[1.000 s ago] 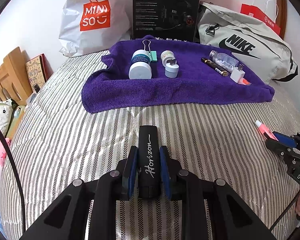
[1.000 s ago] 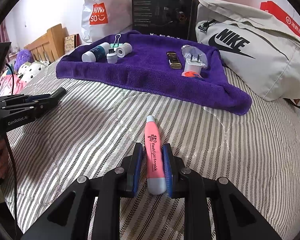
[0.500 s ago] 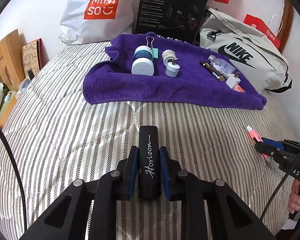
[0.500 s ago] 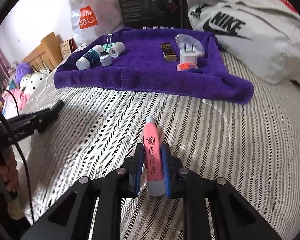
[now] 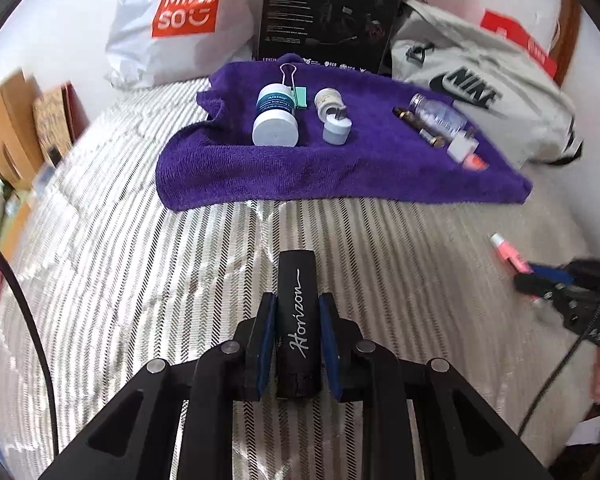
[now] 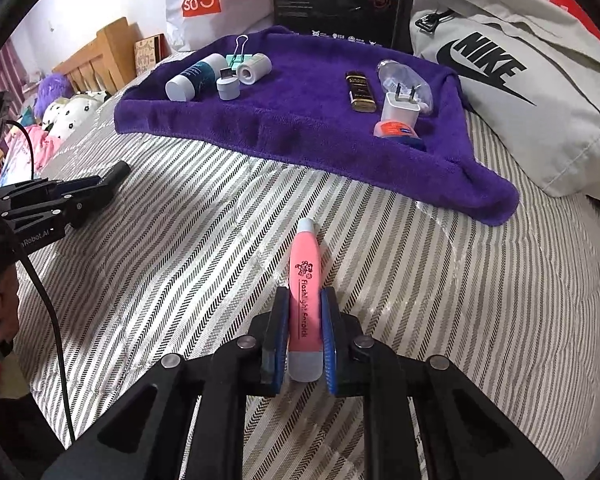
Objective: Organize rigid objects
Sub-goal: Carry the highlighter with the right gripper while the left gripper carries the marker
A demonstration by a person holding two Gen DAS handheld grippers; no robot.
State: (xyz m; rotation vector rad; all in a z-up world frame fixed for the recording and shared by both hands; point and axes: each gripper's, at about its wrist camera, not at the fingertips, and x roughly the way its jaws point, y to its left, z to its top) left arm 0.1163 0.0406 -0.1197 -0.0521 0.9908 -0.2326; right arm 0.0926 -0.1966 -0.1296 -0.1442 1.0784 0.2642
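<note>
My left gripper is shut on a black tube marked "Horizon", held above the striped bed. My right gripper is shut on a pink flashlight pen, also above the bed. A purple towel lies ahead with a white-capped blue bottle, a green binder clip, two small white jars, a gold-black tube, a clear bottle, a white plug and an orange-capped item. The right gripper also shows at the right of the left wrist view.
Behind the towel stand a Miniso bag, a black box and a grey Nike bag. A wooden headboard and plush toys are at the left. A cable hangs near the left gripper.
Both grippers have moved a little over the bed while still holding their objects; the right wrist view now sits closer to the towel. Nothing on the towel has moved.
</note>
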